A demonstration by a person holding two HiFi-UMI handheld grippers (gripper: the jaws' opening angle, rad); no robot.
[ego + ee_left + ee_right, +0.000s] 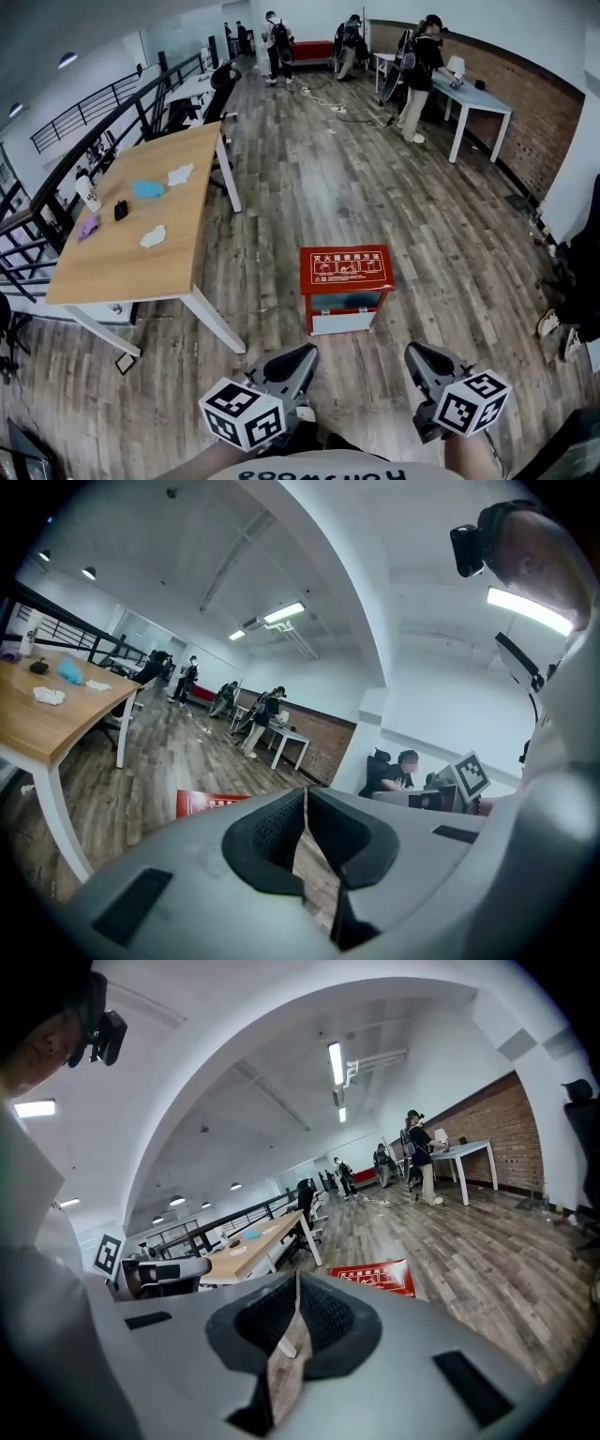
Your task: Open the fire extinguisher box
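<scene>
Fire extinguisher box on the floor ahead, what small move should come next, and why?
Probably carry both claws forward and down toward the fire extinguisher box: its red lid looks closed, and the left claw and right claw, both shut and empty, hang short of it.

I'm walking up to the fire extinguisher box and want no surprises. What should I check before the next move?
1. Fire extinguisher box in view ahead on the floor: ok.
2. Red lid closed, ready to be opened: ok.
3. Left gripper empty: ok, jaws together on nothing.
4. Right gripper empty: ok, jaws together on nothing.
5. Grippers at the box: not ok, both well short of it.
6. Handle or latch located: cannot tell.
</scene>
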